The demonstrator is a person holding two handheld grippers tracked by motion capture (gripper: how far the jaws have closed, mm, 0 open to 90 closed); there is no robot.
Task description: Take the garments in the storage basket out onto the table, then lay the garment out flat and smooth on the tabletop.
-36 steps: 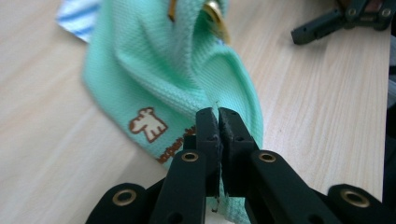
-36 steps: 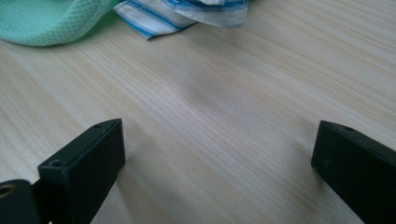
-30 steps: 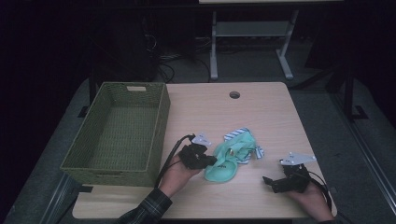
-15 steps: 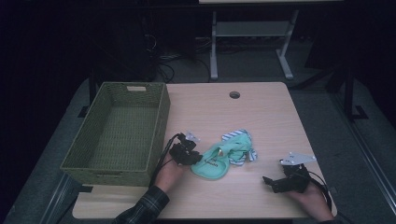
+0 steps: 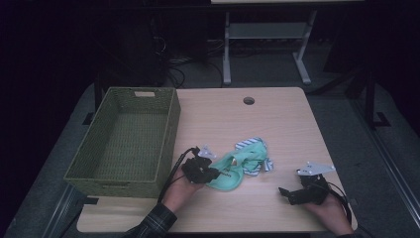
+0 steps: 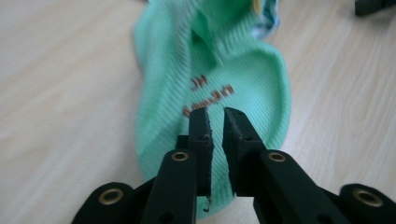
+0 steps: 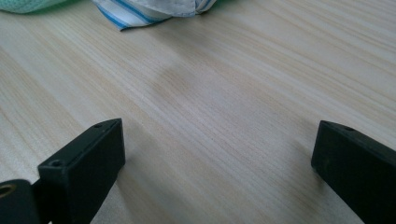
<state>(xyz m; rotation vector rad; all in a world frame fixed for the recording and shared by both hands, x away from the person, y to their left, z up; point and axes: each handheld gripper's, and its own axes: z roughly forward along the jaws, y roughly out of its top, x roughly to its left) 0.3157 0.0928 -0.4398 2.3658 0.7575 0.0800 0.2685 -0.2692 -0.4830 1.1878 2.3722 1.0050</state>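
My left hand-held gripper [image 6: 215,122] has just been closing its jaws and now pinches a fold of the mint-green ribbed sock with reddish lettering [image 6: 219,65], only a thin slit between the pads; I judge this the pick-up step, grip newly made. The sock lies on the pale wooden bench [image 5: 277,124] at its near middle, its far end touching a small heap of blue-and-white striped cloth [image 5: 250,145]. Next I reckon a lift and a carry left to the empty green woven basket [image 5: 79,171], minding that the heap may drag along; the left hand [image 5: 179,193] comes in low from the near edge, gripper pointing right. My right hand-held gripper [image 7: 219,158] rests near the right edge, jaws spread wide over bare wood, holding nothing.
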